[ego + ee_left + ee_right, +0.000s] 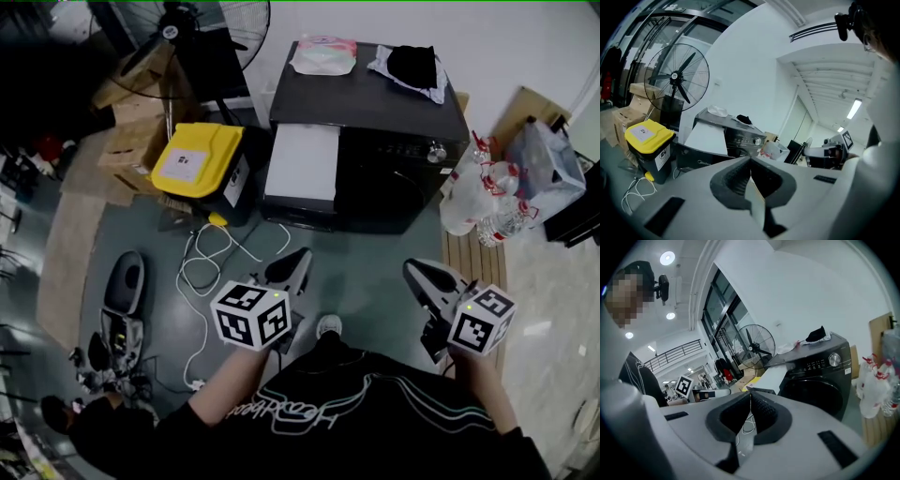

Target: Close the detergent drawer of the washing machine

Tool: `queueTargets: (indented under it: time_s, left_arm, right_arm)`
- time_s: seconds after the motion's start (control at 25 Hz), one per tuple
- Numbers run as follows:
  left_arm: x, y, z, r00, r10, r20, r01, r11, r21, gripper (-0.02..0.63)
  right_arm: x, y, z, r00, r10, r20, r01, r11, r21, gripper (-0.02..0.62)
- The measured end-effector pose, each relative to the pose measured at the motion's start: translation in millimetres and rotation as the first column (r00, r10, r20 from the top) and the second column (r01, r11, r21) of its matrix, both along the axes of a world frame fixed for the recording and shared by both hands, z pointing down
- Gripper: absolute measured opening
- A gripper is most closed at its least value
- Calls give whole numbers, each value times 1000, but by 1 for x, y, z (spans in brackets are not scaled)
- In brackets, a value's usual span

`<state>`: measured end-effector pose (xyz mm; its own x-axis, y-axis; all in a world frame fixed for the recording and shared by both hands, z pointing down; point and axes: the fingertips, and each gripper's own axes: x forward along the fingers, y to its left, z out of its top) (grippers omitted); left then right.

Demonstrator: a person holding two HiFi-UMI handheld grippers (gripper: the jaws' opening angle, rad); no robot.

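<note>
Nearest the camera, the person's two hands hold the grippers low over the grey-green floor, well apart from each other. The left grey two-jaw gripper (297,260) has its jaws pressed together tip to tip, nothing between the black ribbed pads (735,180). The right grey two-jaw gripper (420,271) is the same, with its jaws closed on nothing. Both point toward the machine without touching it.

Between the left gripper and the machine a loose white cable (208,269) loops across the floor.

Farther on stands the black front-loading washing machine (403,164). Its white detergent drawer (302,160) is pulled out from the upper left of the front – still open.

Just beside the drawer sits a dark bin with a yellow lid (197,159). On the other side, clear plastic bags of bottles (483,192) lean near the machine.

On the machine's top lie a black cloth (412,66) and a pale pink packet (323,54). Beyond it stands a black pedestal fan (202,28).
</note>
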<state>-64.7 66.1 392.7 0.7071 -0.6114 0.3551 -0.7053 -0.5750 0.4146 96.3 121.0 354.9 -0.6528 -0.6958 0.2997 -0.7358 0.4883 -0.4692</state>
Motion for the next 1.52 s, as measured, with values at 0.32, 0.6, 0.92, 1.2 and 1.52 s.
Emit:
queueTargets:
  time_s: [0.32, 0.6, 0.92, 1.2, 1.52]
  left_arm:
    - [-20, -64, 49, 998, -37, 58, 41, 997, -71, 25]
    - [-23, -98, 91, 991, -4, 133, 18, 994, -104, 25]
    - [-29, -119, 116, 983, -5, 185, 29, 991, -128, 25]
    - [-28, -131, 134, 973, -14, 229, 46, 990, -135, 25]
    - [-26, -138, 137, 974, -31, 223, 59, 991, -121, 23]
  right_arm:
    - [-5, -59, 25, 999, 31, 40, -28, 997, -71, 28]
    - [-9, -89, 39, 998, 35, 44, -31, 996, -84, 28]
    - [-16, -96, 52, 997, 46, 67, -39, 993, -108, 28]
    - [-9, -102, 73, 994, 79, 76, -67, 987, -148, 28]
    - [-5, -102, 88, 990, 101, 97, -83, 981, -176, 28]
